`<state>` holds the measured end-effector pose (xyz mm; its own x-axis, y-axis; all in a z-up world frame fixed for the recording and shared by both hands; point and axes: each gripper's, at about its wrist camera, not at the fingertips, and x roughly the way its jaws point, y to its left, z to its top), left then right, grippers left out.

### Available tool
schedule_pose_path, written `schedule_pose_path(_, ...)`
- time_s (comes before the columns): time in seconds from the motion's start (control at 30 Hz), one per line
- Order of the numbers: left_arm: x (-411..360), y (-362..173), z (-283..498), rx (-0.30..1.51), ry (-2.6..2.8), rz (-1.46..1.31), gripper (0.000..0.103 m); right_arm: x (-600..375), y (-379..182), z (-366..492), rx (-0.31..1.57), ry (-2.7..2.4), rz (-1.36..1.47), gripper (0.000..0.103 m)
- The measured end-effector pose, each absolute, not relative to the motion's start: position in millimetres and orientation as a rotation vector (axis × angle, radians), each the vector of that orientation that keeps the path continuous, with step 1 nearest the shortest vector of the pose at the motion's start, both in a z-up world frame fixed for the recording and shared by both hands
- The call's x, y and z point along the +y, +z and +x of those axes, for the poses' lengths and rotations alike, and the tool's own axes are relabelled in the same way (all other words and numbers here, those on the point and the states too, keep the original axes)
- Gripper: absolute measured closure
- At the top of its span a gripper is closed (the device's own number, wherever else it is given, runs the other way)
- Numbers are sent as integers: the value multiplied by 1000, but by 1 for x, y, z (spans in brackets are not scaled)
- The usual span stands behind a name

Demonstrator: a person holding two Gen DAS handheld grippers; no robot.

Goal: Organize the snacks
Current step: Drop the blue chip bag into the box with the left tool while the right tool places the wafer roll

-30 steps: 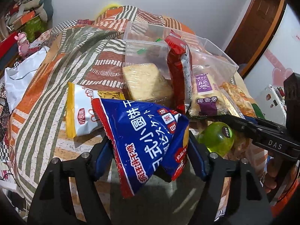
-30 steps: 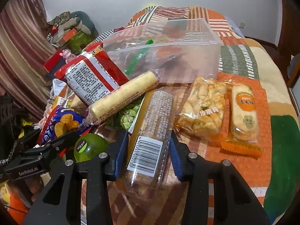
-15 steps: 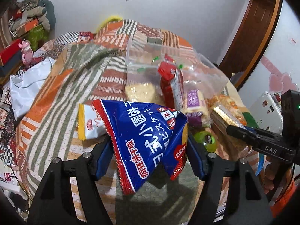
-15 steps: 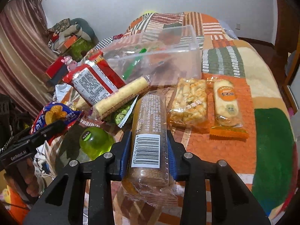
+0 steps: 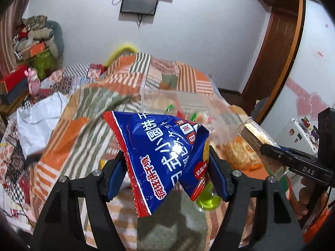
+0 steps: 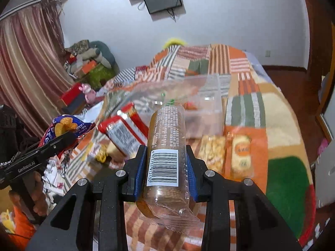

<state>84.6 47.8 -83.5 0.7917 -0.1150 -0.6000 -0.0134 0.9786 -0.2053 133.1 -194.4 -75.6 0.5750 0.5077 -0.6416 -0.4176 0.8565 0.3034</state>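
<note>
My left gripper [image 5: 167, 173] is shut on a blue snack bag [image 5: 165, 156] and holds it raised above the patchwork bedspread. My right gripper [image 6: 165, 167] is shut on a long clear sleeve of brown biscuits [image 6: 166, 146] with a barcode label, also lifted. A clear plastic bin [image 6: 201, 104] stands on the bed beyond both grippers, with a few snacks inside; it also shows in the left wrist view [image 5: 178, 102]. The blue bag shows at the left of the right wrist view [image 6: 67, 127], the biscuit sleeve at the right of the left wrist view [image 5: 257, 140].
On the bedspread lie a red-and-white pack [image 6: 123, 133], two orange-toned snack packs [image 6: 211, 150] [image 6: 240, 152] right of the biscuit sleeve, and a green jelly cup [image 5: 207, 198]. A white bag [image 5: 39, 121] lies at the bed's left edge. A wooden door [image 5: 274, 58] is at right.
Both grippers have risen and tilted up, each carrying its snack off the bed. The right gripper closed on the biscuit sleeve and lifted it; the bin now sits farther below.
</note>
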Motion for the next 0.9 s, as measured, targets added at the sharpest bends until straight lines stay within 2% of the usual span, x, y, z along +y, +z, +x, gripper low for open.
schedule_pose_path(0.3,49,-62,115,600,-37,-176,32,-196,-61,153,722,523,134,71)
schedule_pose_path(0.9,62,-84,204,686,-26,-174,32,-200,-55,219,690,453,164,71)
